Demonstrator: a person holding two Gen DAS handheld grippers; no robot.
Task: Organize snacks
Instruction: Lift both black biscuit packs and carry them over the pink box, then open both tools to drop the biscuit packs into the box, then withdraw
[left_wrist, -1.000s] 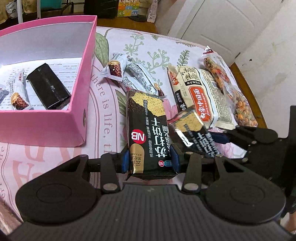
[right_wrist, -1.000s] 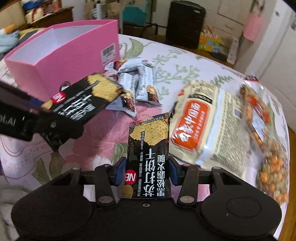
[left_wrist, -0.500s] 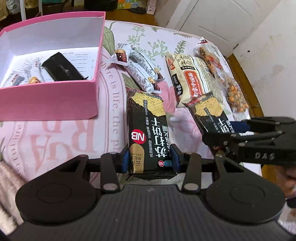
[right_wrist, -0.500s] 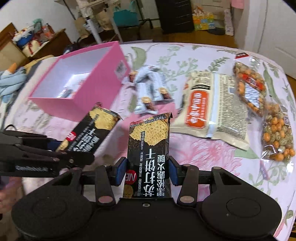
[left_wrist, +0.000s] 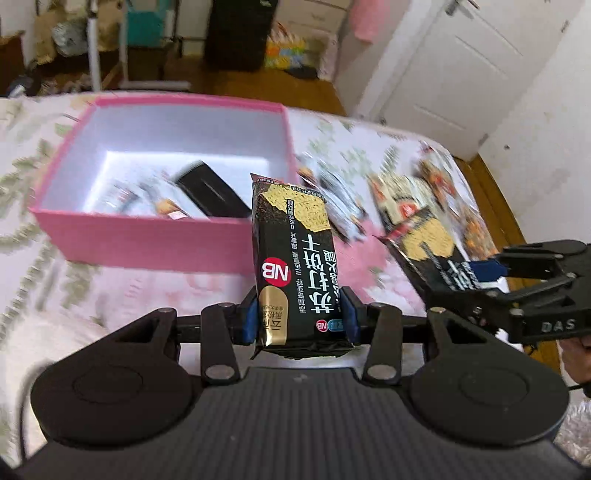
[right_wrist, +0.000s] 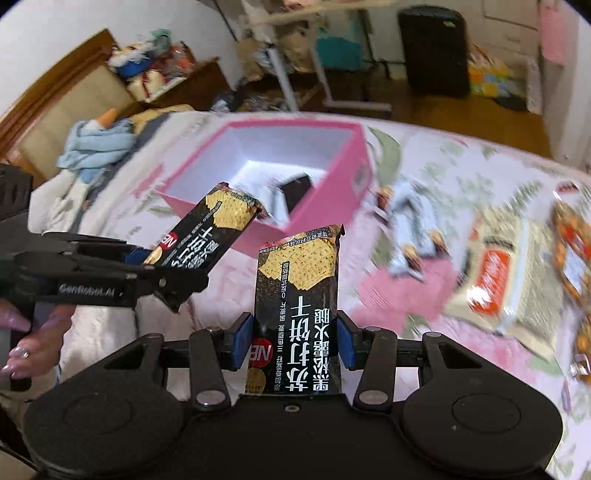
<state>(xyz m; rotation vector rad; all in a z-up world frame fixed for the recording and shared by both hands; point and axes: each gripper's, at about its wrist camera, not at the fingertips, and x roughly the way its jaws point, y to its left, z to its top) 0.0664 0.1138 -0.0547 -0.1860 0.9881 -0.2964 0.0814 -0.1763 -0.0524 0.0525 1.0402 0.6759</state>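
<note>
My left gripper (left_wrist: 299, 319) is shut on a black-and-gold cracker pack (left_wrist: 295, 266), held in the air in front of the pink box (left_wrist: 147, 240). My right gripper (right_wrist: 293, 341) is shut on a second, matching cracker pack (right_wrist: 299, 302), also raised. Each gripper shows in the other's view: the right one (left_wrist: 480, 273) at the right with its pack (left_wrist: 428, 247), the left one (right_wrist: 136, 258) at the left with its pack (right_wrist: 210, 229). The pink box (right_wrist: 325, 192) holds a black packet (left_wrist: 210, 192) and small wrapped bars.
On the floral cloth right of the box lie small wrapped bars (right_wrist: 410, 229), a large beige noodle bag (right_wrist: 498, 277) and a bag of mixed nuts (right_wrist: 572, 236). A blue cloth (right_wrist: 96, 147) lies at the far left. The view is blurred by motion.
Both grippers have lifted higher and swung left toward the pink box, each still holding its cracker pack. The box now sits nearer the middle of both views.
</note>
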